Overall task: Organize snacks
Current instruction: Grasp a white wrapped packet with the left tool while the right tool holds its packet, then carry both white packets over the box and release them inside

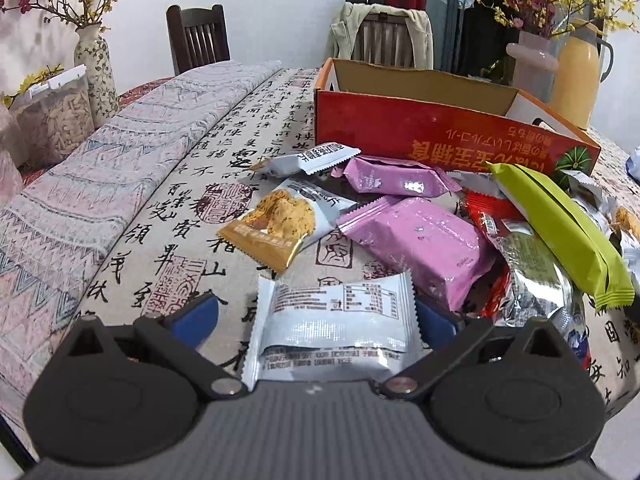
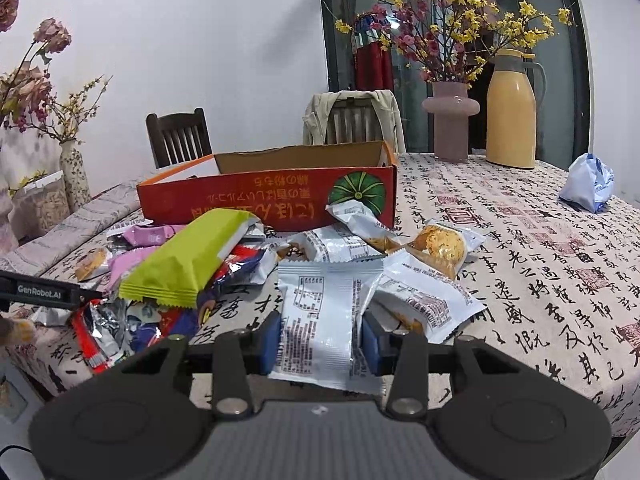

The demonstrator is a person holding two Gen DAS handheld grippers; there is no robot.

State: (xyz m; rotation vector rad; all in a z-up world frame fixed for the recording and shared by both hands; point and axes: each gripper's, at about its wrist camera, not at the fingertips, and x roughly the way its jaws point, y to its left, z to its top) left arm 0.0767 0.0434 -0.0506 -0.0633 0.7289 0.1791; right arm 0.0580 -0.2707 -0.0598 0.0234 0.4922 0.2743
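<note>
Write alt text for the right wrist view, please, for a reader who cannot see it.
The right gripper is shut on a white snack packet above a calligraphy-print tablecloth. Behind lie more packets, a green wafer bar on top, before an open red cardboard box.

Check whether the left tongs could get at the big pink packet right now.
Probably not yet: the left tongs have a white packet between their fingers, so it must go first. Otherwise the big pink packet lies uncovered just ahead.
</note>
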